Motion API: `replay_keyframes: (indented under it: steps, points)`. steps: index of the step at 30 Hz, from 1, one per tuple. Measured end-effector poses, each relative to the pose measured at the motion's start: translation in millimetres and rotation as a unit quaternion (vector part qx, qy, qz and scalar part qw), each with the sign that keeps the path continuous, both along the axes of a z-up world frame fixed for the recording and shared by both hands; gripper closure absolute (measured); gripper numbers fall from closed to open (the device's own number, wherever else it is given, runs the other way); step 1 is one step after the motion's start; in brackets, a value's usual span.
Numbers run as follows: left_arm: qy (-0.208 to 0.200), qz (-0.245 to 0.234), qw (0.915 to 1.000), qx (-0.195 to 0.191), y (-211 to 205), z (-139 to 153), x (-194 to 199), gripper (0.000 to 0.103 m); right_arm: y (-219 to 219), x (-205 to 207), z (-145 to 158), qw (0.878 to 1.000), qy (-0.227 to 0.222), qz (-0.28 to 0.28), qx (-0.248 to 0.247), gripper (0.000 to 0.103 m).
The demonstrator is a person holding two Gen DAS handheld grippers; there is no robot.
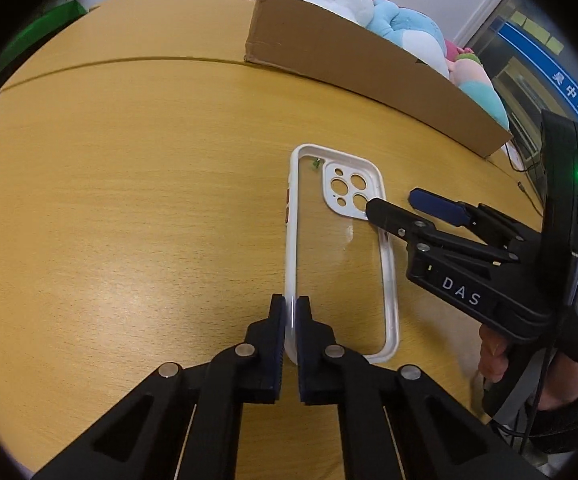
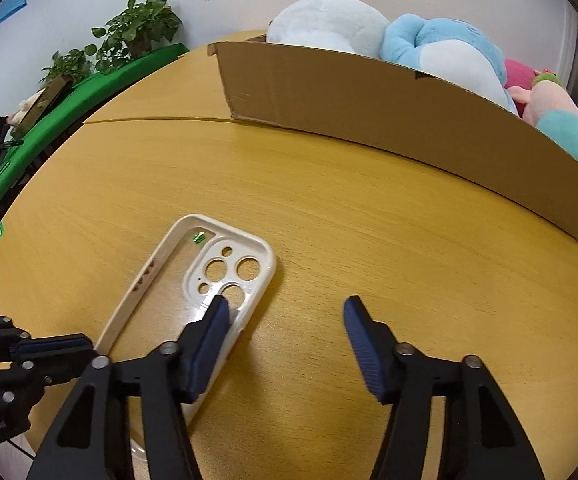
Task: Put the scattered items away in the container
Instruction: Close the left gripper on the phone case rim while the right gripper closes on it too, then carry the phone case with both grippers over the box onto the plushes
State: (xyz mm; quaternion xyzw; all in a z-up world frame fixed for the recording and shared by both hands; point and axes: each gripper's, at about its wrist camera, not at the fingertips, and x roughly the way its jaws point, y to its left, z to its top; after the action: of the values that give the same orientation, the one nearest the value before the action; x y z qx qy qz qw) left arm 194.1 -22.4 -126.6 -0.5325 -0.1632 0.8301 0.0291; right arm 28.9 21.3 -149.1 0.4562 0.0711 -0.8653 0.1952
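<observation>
Your left gripper (image 1: 291, 308) pinches the near left rim of the phone case (image 1: 341, 248) lying flat on the table (image 1: 129, 200), your right gripper (image 2: 285, 312) tilts down with jaws apart over its right rim, and behind sits the cardboard box (image 2: 369, 112) full of soft toys (image 2: 429, 44).

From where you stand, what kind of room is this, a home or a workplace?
Probably an office or lab rather than a home: pale wooden tables pushed together, blue notices on the white wall, potted plants on a green ledge, and a glass door with a blue sign.
</observation>
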Motion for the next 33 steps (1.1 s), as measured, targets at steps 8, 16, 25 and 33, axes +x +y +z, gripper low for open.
replay_keyframes:
  steps: [8, 16, 25, 33]
  points:
    - [0.004, -0.025, 0.9996, -0.015, 18, 6, -3, 0.099, 1, 3, 1, 0.999, -0.012, 0.019, -0.025, 0.088]
    - [0.073, -0.058, 0.9956, -0.009, 42, 67, -20, 0.099, 39, -1, 54, 0.996, 0.058, 0.004, -0.074, 0.09]
    - [0.22, -0.114, 0.9665, -0.066, 71, 187, -105, 0.098, 86, -52, 180, 0.974, 0.206, -0.036, -0.089, 0.09]
    - [0.266, -0.157, 0.9505, -0.031, 93, 241, -205, 0.103, 104, -144, 249, 0.961, 0.264, -0.057, -0.059, 0.095]
